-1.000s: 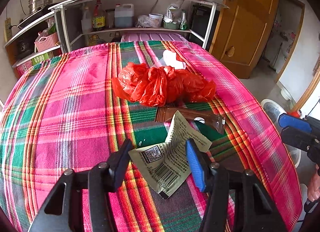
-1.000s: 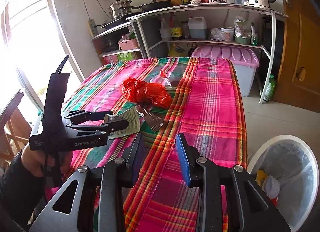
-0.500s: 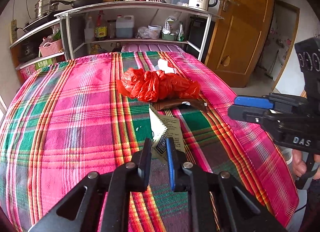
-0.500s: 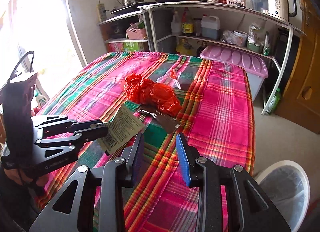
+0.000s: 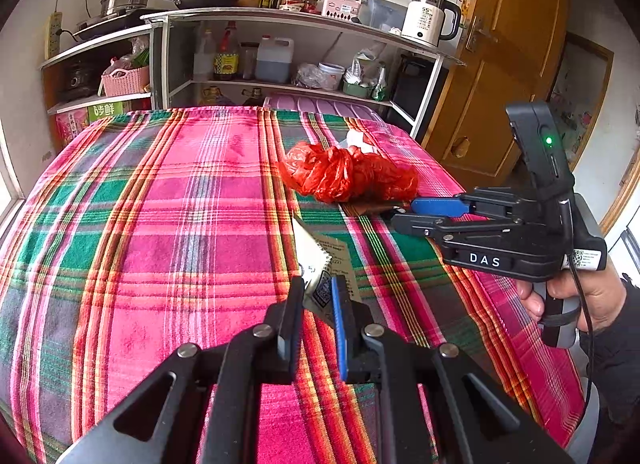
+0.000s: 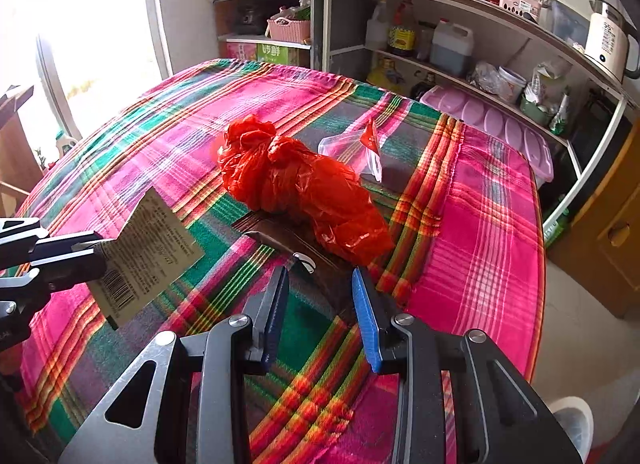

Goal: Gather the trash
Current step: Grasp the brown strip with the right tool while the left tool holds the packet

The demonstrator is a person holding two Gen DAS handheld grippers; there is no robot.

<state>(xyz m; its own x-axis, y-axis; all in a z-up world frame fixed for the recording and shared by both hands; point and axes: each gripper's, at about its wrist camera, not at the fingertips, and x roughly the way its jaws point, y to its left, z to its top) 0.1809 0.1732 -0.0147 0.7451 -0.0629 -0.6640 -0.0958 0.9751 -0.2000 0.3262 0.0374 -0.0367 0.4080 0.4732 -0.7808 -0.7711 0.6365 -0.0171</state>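
Note:
My left gripper (image 5: 316,290) is shut on a beige printed packet (image 5: 322,260) and holds it just above the plaid tablecloth (image 5: 160,224). In the right wrist view the same packet (image 6: 148,252) sticks out of the left gripper (image 6: 94,252) at the left. My right gripper (image 6: 320,278) is open and points down at a flat brown wrapper (image 6: 280,234) that lies partly under a crumpled red plastic bag (image 6: 296,184). Its pads do not press on the wrapper. From the left wrist camera, the right gripper (image 5: 404,212) reaches in beside the red bag (image 5: 344,174).
A clear plastic bag with a red tag (image 6: 356,144) lies behind the red bag. A white bin (image 6: 572,420) stands on the floor off the table's right edge. Metal shelves (image 5: 280,84) with bottles and cookware line the far wall beside a wooden door (image 5: 500,64).
The left jaws closed on the packet and raised it off the cloth. The right gripper swung in over the table and came down to the brown wrapper by the red bag.

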